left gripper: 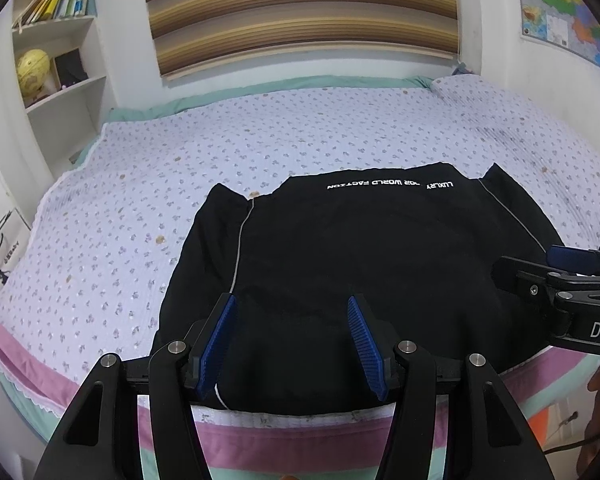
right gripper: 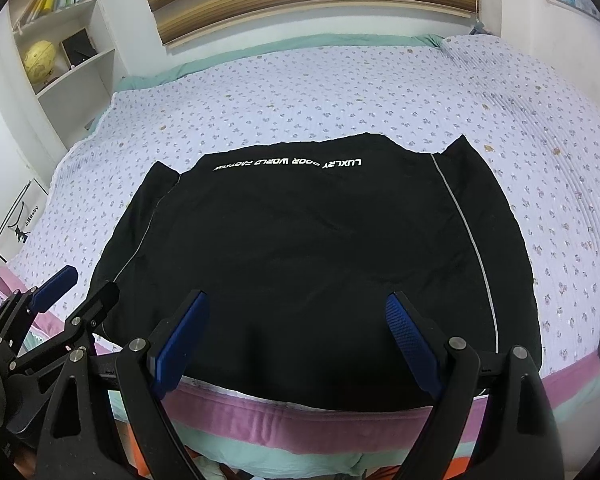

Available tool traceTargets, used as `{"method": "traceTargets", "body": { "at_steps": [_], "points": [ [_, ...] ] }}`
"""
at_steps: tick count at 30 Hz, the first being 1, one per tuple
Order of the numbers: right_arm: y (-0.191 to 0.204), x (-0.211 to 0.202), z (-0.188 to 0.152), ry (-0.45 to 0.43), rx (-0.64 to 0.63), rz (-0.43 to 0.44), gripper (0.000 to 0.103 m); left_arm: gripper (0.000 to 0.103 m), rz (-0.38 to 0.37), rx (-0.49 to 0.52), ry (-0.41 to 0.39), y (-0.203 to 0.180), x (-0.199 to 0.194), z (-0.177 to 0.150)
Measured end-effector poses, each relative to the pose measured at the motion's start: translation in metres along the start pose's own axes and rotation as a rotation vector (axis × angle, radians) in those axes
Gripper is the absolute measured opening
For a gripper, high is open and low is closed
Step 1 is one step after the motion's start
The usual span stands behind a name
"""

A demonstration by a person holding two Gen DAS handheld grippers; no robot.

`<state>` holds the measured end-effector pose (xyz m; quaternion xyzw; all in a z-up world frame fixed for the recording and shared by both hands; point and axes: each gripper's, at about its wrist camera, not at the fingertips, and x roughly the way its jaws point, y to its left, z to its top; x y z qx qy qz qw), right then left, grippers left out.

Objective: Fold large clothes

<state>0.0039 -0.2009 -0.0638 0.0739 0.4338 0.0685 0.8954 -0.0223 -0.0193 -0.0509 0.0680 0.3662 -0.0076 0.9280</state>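
Observation:
A black garment (left gripper: pixel 380 248) lies spread flat on the bed, with white lettering (left gripper: pixel 392 185) along its far edge and thin grey piping down both sides. In the right wrist view the same garment (right gripper: pixel 308 232) fills the middle. My left gripper (left gripper: pixel 291 302) hovers open over the near left part of the hem, nothing between its blue pads. My right gripper (right gripper: pixel 297 299) stands wide open over the near hem, also holding nothing. Each gripper shows in the other's view: the right gripper (left gripper: pixel 528 260) at the right edge, the left gripper (right gripper: pixel 90 282) at the lower left.
The bed carries a pale floral quilt (left gripper: pixel 260 140) with a pink border (right gripper: pixel 280 412) along the near edge. A white bookshelf (left gripper: pixel 56 64) with a yellow globe (left gripper: pixel 32 68) stands at the back left. A striped blind (left gripper: pixel 300 12) hangs behind, and a map (left gripper: pixel 564 16) is on the right wall.

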Motion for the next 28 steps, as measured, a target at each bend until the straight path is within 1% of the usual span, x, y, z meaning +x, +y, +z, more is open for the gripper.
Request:
{"method": "traceTargets", "body": {
  "at_steps": [10,18,22,26,28],
  "points": [
    [0.0024,0.0003,-0.0023,0.004,-0.006,0.005,0.091,0.058,0.002,0.002,0.011,-0.0001,0.0008,-0.0016],
    [0.0022,0.0003,-0.0027,0.006,-0.005,0.005,0.091,0.058,0.008,0.006,0.003,-0.0032,-0.0005,-0.0003],
    [0.0012,0.0009,-0.0032,0.009,-0.005,0.005,0.091,0.058,0.037,0.000,-0.020,-0.0023,-0.0013,0.0002],
    [0.0005,0.0036,-0.0033,0.015,-0.003,0.005,0.091,0.058,0.077,0.002,-0.078,0.0003,-0.0066,0.0004],
    [-0.0001,0.0054,-0.0034,0.020,-0.003,0.008,0.091,0.058,0.050,0.000,-0.072,0.0022,-0.0063,0.0019]
  ]
}}
